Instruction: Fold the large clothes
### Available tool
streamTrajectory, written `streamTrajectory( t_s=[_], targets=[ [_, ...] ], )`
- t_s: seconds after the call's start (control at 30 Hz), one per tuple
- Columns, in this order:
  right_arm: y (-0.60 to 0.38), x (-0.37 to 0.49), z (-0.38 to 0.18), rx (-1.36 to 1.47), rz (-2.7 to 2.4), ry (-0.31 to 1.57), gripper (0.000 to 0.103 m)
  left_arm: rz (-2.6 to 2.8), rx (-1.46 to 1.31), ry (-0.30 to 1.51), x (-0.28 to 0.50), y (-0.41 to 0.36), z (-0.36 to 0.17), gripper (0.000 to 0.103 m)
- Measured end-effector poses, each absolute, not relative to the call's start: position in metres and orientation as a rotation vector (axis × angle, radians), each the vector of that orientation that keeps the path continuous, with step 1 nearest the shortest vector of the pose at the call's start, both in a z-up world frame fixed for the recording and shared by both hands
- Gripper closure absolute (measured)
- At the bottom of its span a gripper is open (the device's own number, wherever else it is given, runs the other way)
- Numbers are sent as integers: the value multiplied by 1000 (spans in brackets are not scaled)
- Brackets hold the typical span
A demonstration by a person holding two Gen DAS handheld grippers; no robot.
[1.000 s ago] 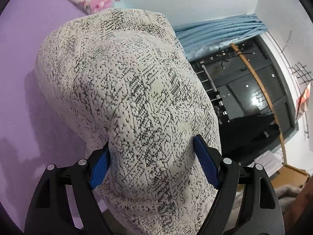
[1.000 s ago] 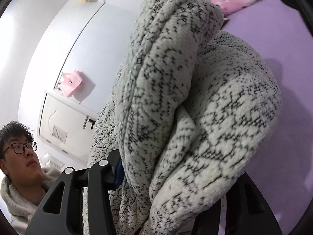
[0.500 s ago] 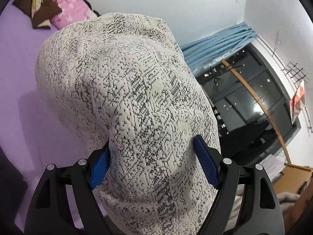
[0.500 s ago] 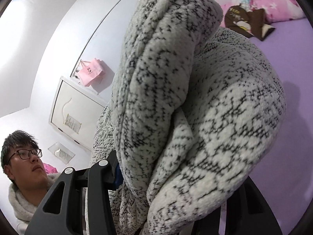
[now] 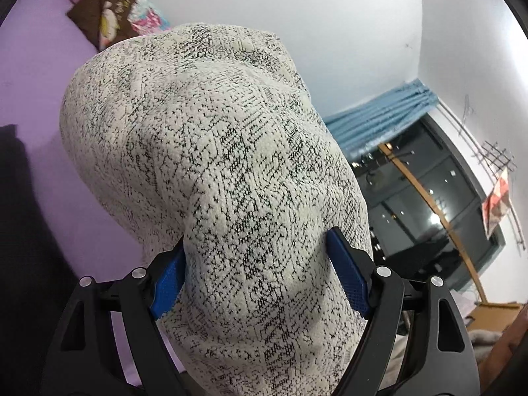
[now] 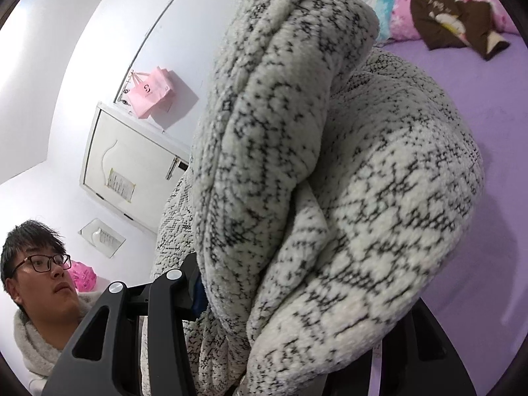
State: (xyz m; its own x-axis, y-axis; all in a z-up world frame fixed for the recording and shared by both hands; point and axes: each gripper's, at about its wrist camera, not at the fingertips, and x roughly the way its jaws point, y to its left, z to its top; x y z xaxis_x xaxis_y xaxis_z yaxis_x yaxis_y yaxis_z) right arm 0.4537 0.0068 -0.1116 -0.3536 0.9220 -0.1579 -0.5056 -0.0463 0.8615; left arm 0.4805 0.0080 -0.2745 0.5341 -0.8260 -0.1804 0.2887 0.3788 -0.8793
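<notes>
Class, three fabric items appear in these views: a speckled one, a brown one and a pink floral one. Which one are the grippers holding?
The speckled white-and-black garment. Both the left gripper and right gripper clamp it, while the brown garment and pink floral bedding lie on the purple bed.

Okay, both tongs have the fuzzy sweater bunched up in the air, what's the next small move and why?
Probably lower both tongs together toward the purple bed. The left tongs and right tongs each clamp a thick wad of the sweater, which hangs in a lump above the sheet, so no fold line shows. Resting it on the bed would let it spread flat before folding.
</notes>
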Motion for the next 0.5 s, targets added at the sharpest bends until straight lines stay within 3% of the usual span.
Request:
streamTrajectory(
  t_s=[0.5],
  targets=[
    [46, 555, -190, 566, 1772, 1200, 54, -608, -994, 680, 433, 119, -317, 27]
  ],
)
